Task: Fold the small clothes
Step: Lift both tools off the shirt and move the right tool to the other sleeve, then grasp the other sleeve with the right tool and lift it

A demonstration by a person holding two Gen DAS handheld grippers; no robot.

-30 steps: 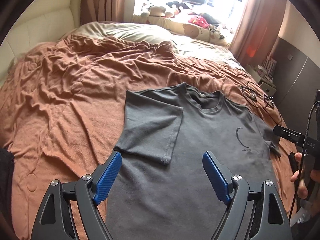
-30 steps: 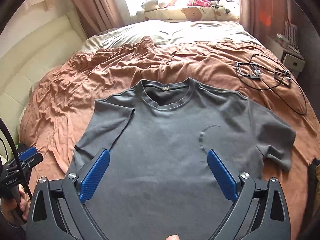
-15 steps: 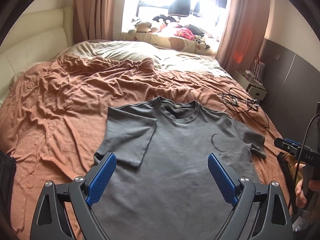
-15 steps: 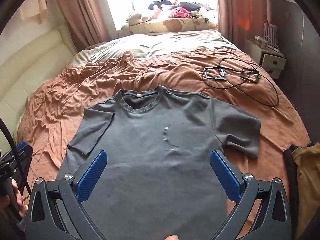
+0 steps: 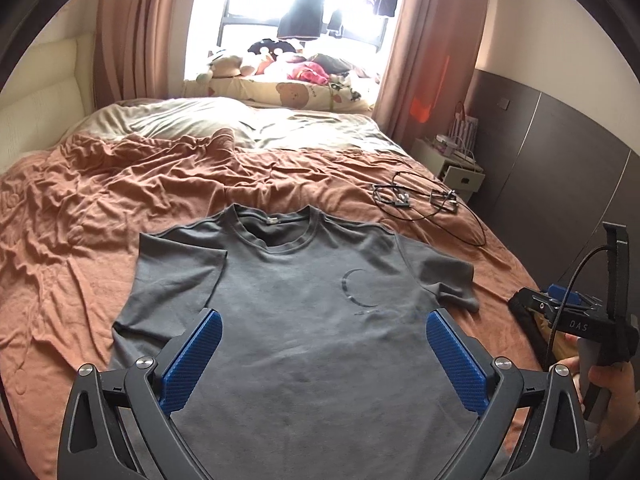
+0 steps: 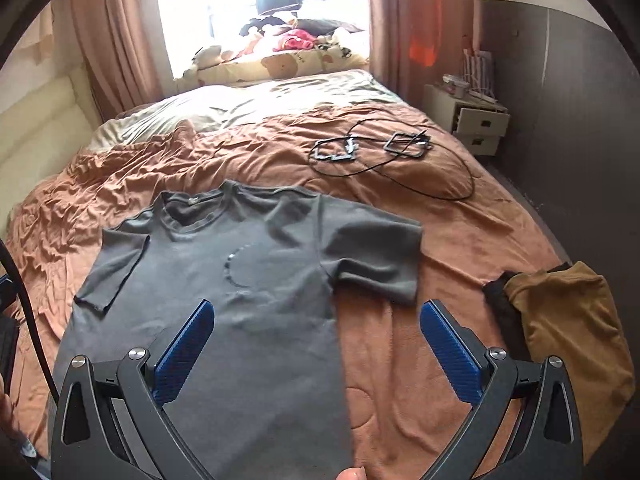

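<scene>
Left gripper [image 5: 320, 354], jaws opening, wide apart, nothing between; right gripper [image 6: 316, 338] jaws wide apart, empty. Both above near edge of bed [image 6: 460, 248]. Grey T-shirt [image 5: 304, 320], soft knit, spread flat face-up on rumpled rust-brown blanket [image 5: 100, 208], collar toward far edge, left sleeve folded inward. Mustard cloth [image 6: 568, 336] over dark garment [image 6: 500, 312] near right edge. Black looped cables [image 6: 384, 156] farther, toward far right corner. Beyond: cream pillows [image 5: 304, 92], curtains [image 5: 132, 40], bright window.
</scene>
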